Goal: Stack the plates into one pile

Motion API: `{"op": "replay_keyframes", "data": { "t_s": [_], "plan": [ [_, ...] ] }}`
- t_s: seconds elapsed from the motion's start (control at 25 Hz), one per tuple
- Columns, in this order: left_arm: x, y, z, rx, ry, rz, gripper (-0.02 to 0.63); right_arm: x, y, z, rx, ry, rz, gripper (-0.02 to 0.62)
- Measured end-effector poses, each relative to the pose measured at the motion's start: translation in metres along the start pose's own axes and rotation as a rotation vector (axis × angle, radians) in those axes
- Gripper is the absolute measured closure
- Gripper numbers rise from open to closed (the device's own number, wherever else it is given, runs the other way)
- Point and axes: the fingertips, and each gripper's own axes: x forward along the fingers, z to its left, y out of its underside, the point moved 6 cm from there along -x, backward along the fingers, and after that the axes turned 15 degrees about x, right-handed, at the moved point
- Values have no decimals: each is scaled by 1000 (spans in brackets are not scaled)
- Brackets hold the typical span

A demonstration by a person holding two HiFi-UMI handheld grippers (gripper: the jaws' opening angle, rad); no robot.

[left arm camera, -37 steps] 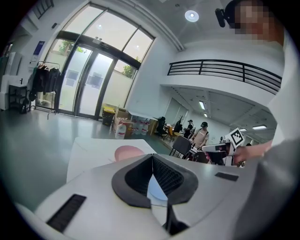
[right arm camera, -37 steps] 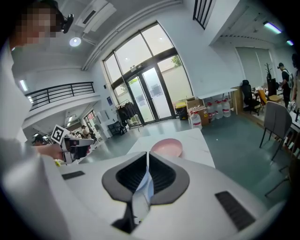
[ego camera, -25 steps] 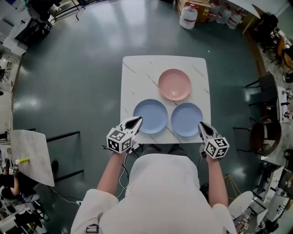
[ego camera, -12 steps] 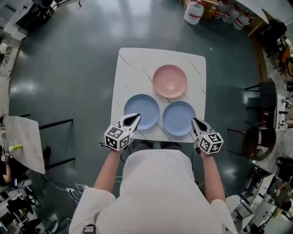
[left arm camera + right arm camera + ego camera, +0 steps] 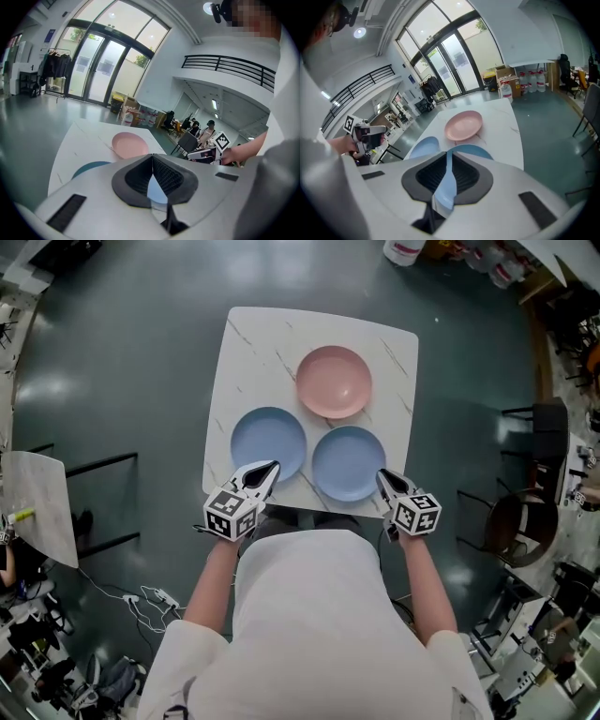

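Three plates lie apart on the white marble table (image 5: pixel 253 343). The pink plate (image 5: pixel 335 382) is farthest from me, one blue plate (image 5: pixel 268 443) is at the near left, and a second blue plate (image 5: pixel 348 463) is at the near right. My left gripper (image 5: pixel 272 467) is shut and empty, its tips over the near rim of the left blue plate. The right gripper (image 5: pixel 382 476), also shut and empty, hangs by the near right rim of the right blue plate. The right gripper view shows the pink plate (image 5: pixel 463 125) beyond both blue ones.
The table stands alone on a dark grey floor (image 5: pixel 122 352). A second pale tabletop (image 5: pixel 42 512) is at the far left, with chairs (image 5: pixel 525 521) to the right. Water jugs and boxes (image 5: pixel 405 249) sit beyond the table. A bare strip of tabletop (image 5: pixel 239 352) runs left of the pink plate.
Both grippers have come lower and closer to the table's near edge, still shut. The left one has shifted along its blue plate's rim. The plates have not moved.
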Motion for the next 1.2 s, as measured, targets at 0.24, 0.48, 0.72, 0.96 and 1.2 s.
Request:
{"op": "replay_keyframes", "data": {
  "t_s": [0.24,0.48,0.72,0.96,1.2],
  "plan": [
    [10,15,-16,-23,-9,41,592,10,13,-27,21,-2,53,565],
    [20,20,-28,-34,-13,66,593,15,27,-59,44,33,114,563],
    [20,28,-33,-47,-45,95,592,22,48,-96,112,78,190,514],
    [12,39,-41,-75,-84,125,592,30,64,-118,132,95,246,492],
    [10,52,-49,-110,-121,150,592,46,76,-141,165,102,298,465]
  ]
}}
